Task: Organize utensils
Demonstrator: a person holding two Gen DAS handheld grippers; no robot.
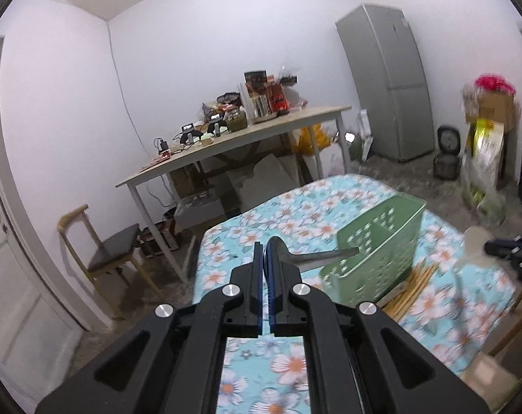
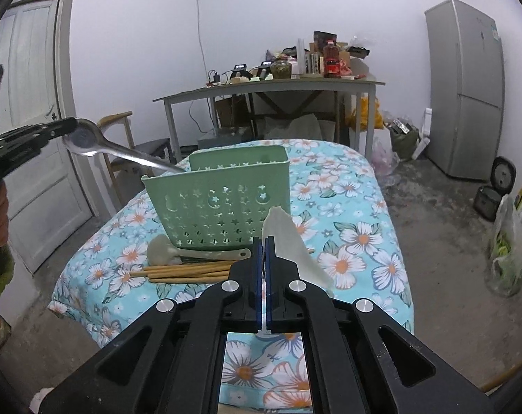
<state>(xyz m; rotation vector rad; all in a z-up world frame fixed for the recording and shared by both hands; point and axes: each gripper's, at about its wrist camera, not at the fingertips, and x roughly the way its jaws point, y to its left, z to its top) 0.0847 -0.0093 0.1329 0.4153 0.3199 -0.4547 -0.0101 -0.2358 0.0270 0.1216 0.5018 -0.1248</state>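
The left gripper (image 2: pixel 66 127) is clenched on the bowl of a metal spoon (image 2: pixel 85 139) at the left edge of the right wrist frame; the spoon's long axis slopes down to the right, handle tip just above the rim of the green perforated utensil basket (image 2: pixel 219 200). The right gripper (image 2: pixel 263 241) is clenched on a pale flat utensil (image 2: pixel 292 245), low and right of the basket. Chopsticks (image 2: pixel 188 272) and a pale spoon (image 2: pixel 164 250) lie on the floral-covered surface (image 2: pixel 357 241) before the basket.

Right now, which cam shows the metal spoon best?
Right wrist view: the whole metal spoon shows, bowl clamped in the left gripper, handle angling toward the green basket. The left wrist view shows only its bowl edge-on and blurred handle.
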